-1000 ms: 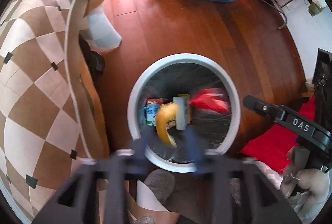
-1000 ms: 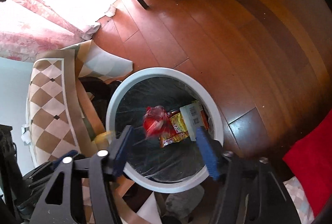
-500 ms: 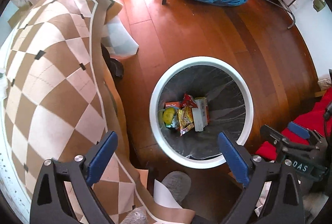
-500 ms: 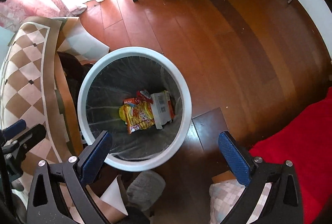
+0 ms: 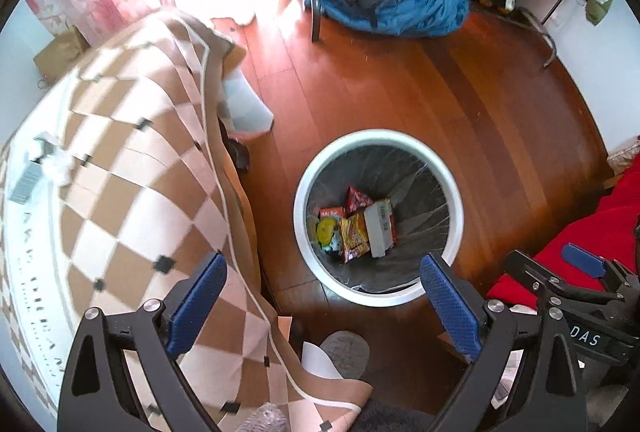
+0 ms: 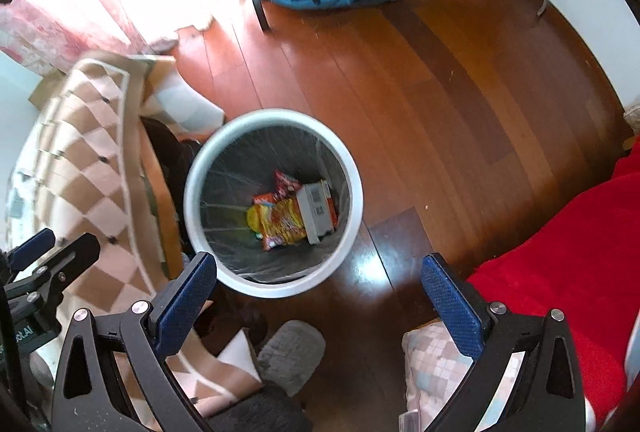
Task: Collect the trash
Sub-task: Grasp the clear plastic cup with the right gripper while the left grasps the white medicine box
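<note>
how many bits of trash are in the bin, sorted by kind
snack wrappers: 3 (red, orange-red, yellow-orange)
white box: 1
yellow item: 1
total: 5 visible in the white bin; anything underneath is hidden

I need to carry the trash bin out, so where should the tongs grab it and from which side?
Grip the white rim of the bin, coming straight down from above: one finger inside, one outside. The rim is a thin raised ring facing up. Take the side towards the open wood floor; the checkered cloth crowds the opposite side. Both tongs, left and right, are open and empty.
</note>
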The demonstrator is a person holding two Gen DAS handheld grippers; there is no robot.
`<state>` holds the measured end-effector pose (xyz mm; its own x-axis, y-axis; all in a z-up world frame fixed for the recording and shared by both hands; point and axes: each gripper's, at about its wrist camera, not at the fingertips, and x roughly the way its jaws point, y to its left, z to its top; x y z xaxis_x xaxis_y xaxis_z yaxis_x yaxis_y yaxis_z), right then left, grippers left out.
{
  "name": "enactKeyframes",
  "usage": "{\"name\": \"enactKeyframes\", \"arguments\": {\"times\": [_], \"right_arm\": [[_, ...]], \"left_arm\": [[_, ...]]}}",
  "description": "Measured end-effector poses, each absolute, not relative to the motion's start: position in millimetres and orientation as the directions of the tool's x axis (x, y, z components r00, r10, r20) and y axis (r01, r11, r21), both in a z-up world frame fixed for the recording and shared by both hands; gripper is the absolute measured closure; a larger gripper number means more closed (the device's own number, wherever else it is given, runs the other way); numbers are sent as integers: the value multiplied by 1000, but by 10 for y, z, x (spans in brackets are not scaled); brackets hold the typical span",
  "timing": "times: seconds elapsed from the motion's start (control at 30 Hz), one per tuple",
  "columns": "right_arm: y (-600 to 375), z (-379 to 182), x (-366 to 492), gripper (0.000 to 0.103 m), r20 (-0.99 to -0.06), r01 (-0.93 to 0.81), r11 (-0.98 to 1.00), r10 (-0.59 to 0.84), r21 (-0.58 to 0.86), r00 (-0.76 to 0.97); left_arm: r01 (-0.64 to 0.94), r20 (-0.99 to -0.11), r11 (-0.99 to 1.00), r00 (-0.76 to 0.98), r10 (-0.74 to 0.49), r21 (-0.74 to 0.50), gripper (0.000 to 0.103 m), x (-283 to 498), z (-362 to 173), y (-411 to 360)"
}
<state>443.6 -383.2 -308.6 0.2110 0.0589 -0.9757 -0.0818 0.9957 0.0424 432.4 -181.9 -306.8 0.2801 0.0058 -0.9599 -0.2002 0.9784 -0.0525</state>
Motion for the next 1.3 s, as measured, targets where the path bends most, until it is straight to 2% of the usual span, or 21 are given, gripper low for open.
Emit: {"name": "enactKeyframes", "arguments": {"times": [0.2, 0.4, 0.57, 0.63, 0.73, 0.8, 0.83, 1.03, 1.1, 1.17, 1.3], "right_arm": [[-3664, -2377, 4260, 0, -942, -83, 993, 111, 89, 317], [-3012, -1813, 4121, 0, -909, -181, 970, 217, 160, 357], [-1957, -1908, 4107, 0, -914, -310, 928, 294, 204, 279], [-1554, -2052, 4111, 0, -915, -341, 912, 321, 229, 244], [-820, -2443, 4219, 1, -921, -372, 885, 358, 281, 155], [-387, -2700, 4283, 15, -927, -379, 877, 359, 295, 111], [-245, -2793, 4310, 28, -930, -381, 877, 354, 293, 98], [550, -3310, 4506, 30, -951, -403, 878, 303, 258, 51], [675, -3430, 4560, 36, -953, -402, 878, 299, 258, 41], [755, -3500, 4579, 60, -958, -409, 879, 285, 245, 37], [748, -3485, 4555, 60, -962, -435, 873, 268, 220, 53]], "left_arm": [[-233, -922, 972, 383, 52, -42, 4, 4095, -2422, -1667], [-336, -878, 940, 466, 111, -60, 4, 3745, -1901, -963], [-470, -863, 882, 429, 265, 37, 4, 3369, -1936, -103], [-530, -862, 839, 363, 353, 120, 4, 3187, -2114, 367], [-582, -863, 789, 278, 422, 198, 4, 2963, -2435, 890], [-593, -869, 762, 200, 452, 260, 4, 2833, -2742, 1249], [-593, -873, 757, 177, 454, 273, 4, 2769, -2856, 1367], [-597, -903, 749, 91, 420, 288, 4, 2565, -3389, 1968], [-594, -909, 756, 95, 406, 276, 4, 2561, -3433, 2046], [-575, -907, 772, 116, 406, 272, 4, 2614, -3396, 2087], [-445, -872, 833, 198, 449, 328, 4, 2961, -3195, 1998]]}}
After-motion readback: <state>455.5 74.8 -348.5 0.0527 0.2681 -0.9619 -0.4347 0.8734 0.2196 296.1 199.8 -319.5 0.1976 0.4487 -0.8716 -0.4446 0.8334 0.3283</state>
